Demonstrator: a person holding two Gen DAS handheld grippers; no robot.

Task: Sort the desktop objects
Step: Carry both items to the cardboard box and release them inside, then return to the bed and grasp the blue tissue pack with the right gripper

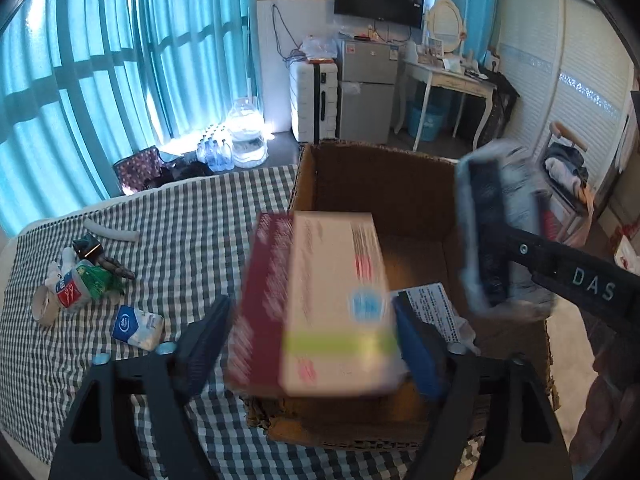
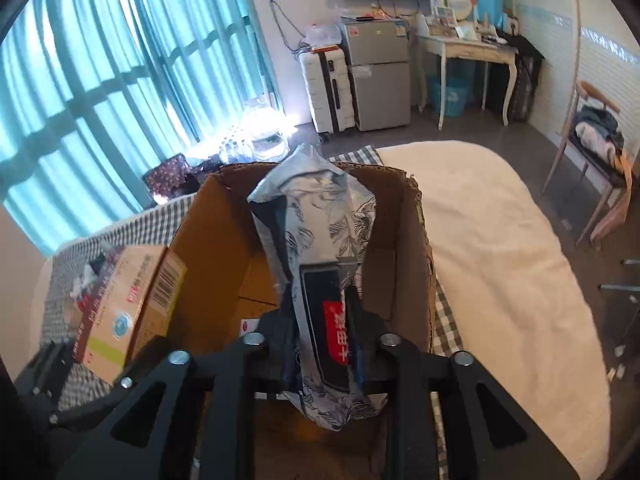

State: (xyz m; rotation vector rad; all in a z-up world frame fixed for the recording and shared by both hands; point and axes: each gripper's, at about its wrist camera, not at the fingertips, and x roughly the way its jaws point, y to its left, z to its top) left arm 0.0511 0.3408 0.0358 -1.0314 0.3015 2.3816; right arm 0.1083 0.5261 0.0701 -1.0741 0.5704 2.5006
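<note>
Both grippers are over my cardboard box (image 1: 372,184) on the checked blanket (image 1: 192,216). On my left gripper (image 1: 312,340), the blue pads (image 1: 416,352) look like they press the two sides of a medicine carton (image 1: 332,304). It is cream and dark red with a green stripe, it looks blurry, and it hangs over the near left edge of the box. A white paper with print (image 1: 436,312) lies on the box floor.

On my right gripper (image 2: 320,332), the fingers are squeezed tight on a soft packet (image 2: 320,248) with a gray leaf print and a red label. The packet points up and forward over the open box. In the right view the carton (image 2: 132,312) is at the box's left wall.

Left of the box on the blanket I see a blue and white tissue pack (image 1: 138,326), a small plush toy (image 1: 74,284) and a white foam tube (image 1: 110,230), all well apart from the box.
</note>
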